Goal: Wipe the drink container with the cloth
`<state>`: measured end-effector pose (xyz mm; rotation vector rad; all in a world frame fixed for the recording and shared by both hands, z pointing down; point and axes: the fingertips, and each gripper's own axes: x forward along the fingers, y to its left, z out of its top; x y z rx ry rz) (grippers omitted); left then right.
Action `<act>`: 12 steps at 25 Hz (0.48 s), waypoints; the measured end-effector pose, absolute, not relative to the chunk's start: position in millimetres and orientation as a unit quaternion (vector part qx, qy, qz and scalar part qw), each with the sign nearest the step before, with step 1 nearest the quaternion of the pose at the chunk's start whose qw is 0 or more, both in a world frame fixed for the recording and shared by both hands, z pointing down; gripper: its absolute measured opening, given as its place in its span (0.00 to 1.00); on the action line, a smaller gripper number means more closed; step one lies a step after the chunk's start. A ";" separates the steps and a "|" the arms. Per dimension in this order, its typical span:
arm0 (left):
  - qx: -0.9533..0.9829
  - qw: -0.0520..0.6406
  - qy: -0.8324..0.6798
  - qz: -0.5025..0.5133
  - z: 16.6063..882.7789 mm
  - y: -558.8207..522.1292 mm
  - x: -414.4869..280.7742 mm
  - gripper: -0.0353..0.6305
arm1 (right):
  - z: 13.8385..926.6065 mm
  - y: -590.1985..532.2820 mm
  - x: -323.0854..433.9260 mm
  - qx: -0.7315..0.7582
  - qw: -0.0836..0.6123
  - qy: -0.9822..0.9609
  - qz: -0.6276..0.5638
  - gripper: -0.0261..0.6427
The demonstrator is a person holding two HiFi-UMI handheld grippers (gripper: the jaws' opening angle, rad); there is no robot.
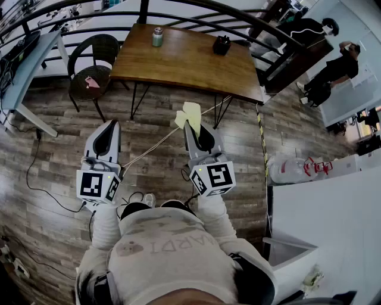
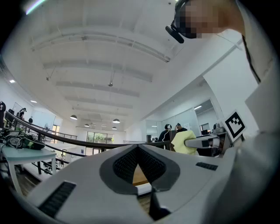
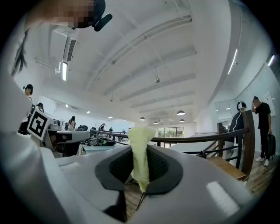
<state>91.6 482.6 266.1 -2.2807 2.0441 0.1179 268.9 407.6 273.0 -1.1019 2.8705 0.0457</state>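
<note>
A green drink container with a metal lid stands near the far left end of the wooden table. Both grippers are well short of the table, over the plank floor. My right gripper is shut on a pale yellow cloth, which sticks up between its jaws. The cloth also shows at the right of the left gripper view. My left gripper is shut with nothing in it, its jaws meeting at the tip.
A dark box sits on the table's far right. A wicker chair stands left of the table, a curved black railing behind it. A white cable crosses the floor. People stand at far right. A white counter is at my right.
</note>
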 end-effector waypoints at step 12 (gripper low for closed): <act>-0.749 0.038 0.660 0.037 271.8 466.9 74.2 0.06 | 280.4 394.2 253.2 -0.367 0.030 0.930 0.013 0.13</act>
